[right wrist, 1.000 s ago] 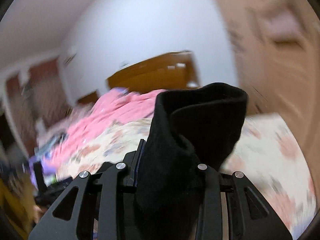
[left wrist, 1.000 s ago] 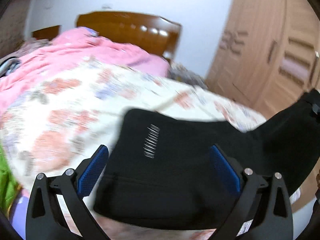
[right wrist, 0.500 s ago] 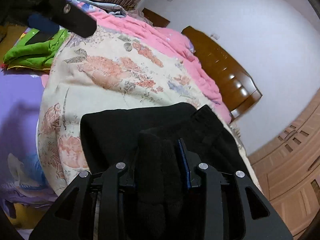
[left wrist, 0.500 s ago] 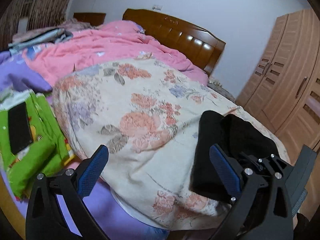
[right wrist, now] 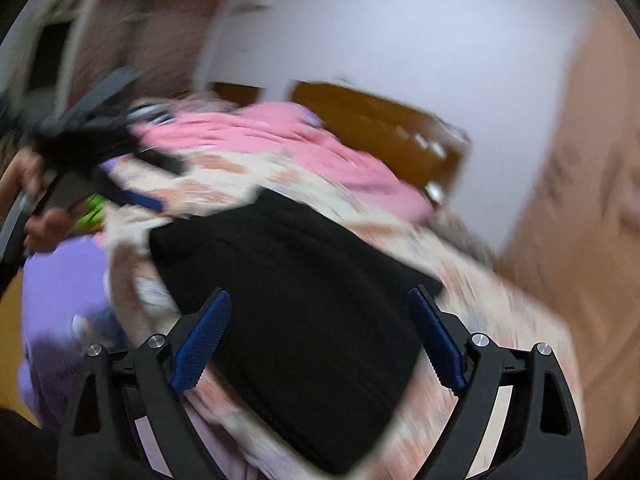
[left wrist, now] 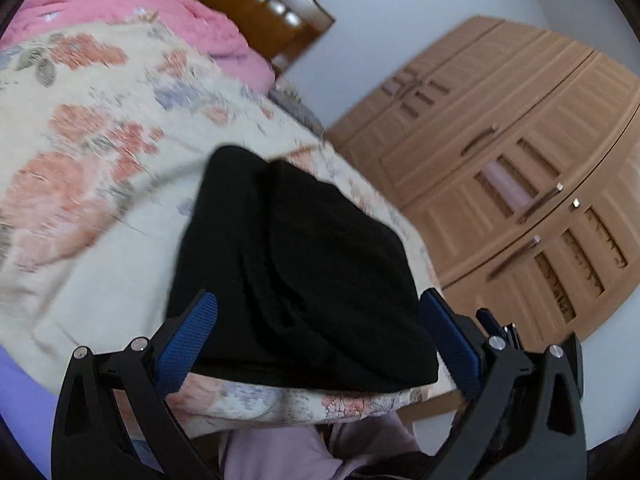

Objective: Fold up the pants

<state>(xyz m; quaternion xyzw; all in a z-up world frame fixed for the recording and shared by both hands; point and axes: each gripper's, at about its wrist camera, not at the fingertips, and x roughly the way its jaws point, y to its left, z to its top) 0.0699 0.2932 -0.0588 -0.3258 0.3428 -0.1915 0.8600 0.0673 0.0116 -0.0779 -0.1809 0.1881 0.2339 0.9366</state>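
Observation:
The black pants (left wrist: pixel 304 256) lie as a folded bundle on the floral quilt (left wrist: pixel 92 184), near the bed's front corner. My left gripper (left wrist: pixel 319 300) is open just in front of the bundle, its blue pads (left wrist: pixel 188 340) to either side and clear of the cloth. In the blurred right wrist view the pants (right wrist: pixel 304 292) lie flat on the quilt (right wrist: pixel 500 320). My right gripper (right wrist: pixel 319 294) is over their near end with its jaws opening wide. Its pads (right wrist: pixel 200 344) do not press on the cloth. A hand (right wrist: pixel 24 184) holds the left gripper at the far left of that view.
A pink blanket (left wrist: pixel 132 12) and a wooden headboard (left wrist: pixel 256 4) lie beyond the quilt. A wooden wardrobe (left wrist: pixel 520 184) stands close on the right. A purple sheet (right wrist: pixel 60 276) and a green cloth (right wrist: pixel 94 210) are to the left. The quilt's edge drops off just below the pants.
The right gripper was shut on the pants and has let them go; they now lie folded on the quilt. The left wrist view has swung right, onto the bundle.

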